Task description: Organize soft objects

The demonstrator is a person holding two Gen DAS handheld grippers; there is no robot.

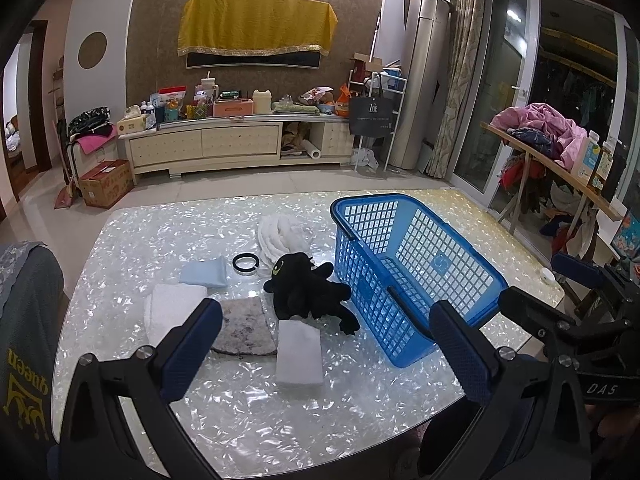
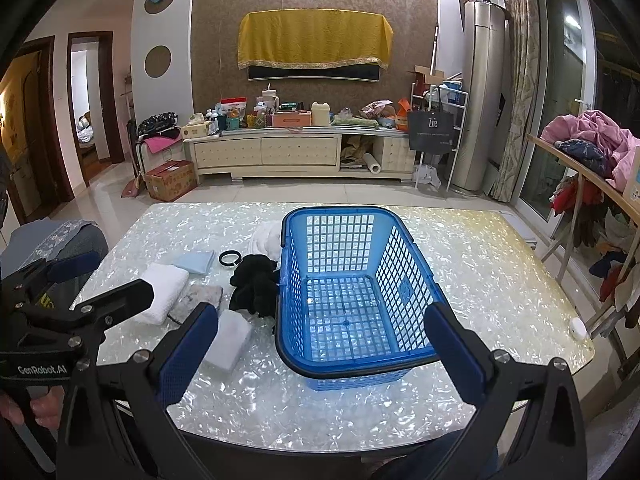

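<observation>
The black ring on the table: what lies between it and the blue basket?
In the left wrist view, the black plush toy and white knotted cushion lie between the black ring and blue basket.

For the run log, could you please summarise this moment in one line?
stage: start | left gripper: open, empty | right gripper: open, empty | blue basket: empty | black plush toy, cloths: on table

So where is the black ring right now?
The black ring lies flat on the table, between the light blue cloth and the black plush toy, left of the basket.
</observation>
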